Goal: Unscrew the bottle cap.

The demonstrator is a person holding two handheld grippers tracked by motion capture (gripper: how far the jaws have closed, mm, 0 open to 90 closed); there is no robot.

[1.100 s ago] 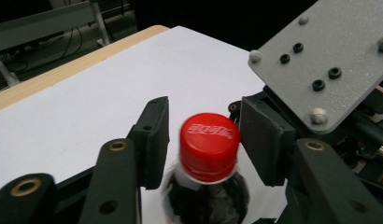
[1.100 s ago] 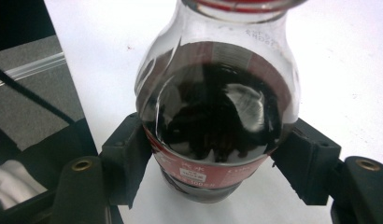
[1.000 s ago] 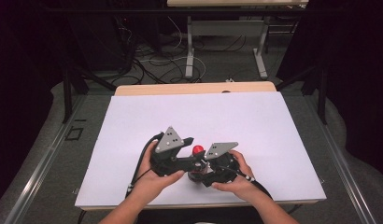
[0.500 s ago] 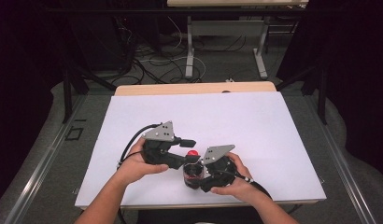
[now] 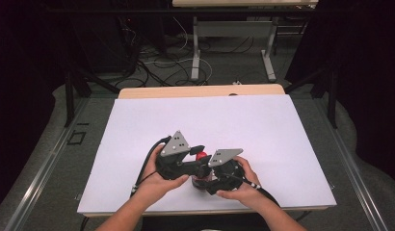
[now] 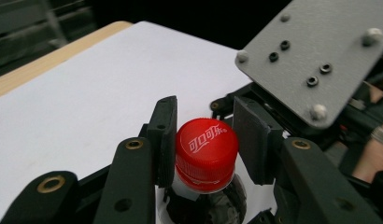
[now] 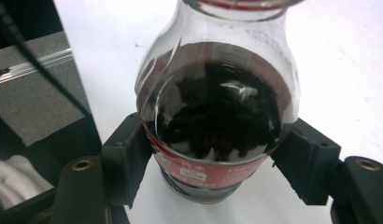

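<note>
Left claw [image 6: 203,140], jaws just closing, grips the red cap [image 6: 206,154] while right claw [image 7: 217,163] clamps the bottle [image 7: 217,121] upright on the tabletop [image 5: 263,125]; unscrewing appears next, demanding a steady twist.

Legible markings: bottle cap and bottle label.

The red cap [image 6: 206,154] carries white Chinese script lettering, the Coca-Cola logo in Chinese. The bottle's red label [image 7: 203,173] bears a small white patch with print too blurred to read, beside faint pale characters. Embossed dotted code on the bottle [image 7: 217,116] shoulder is illegible.
</note>
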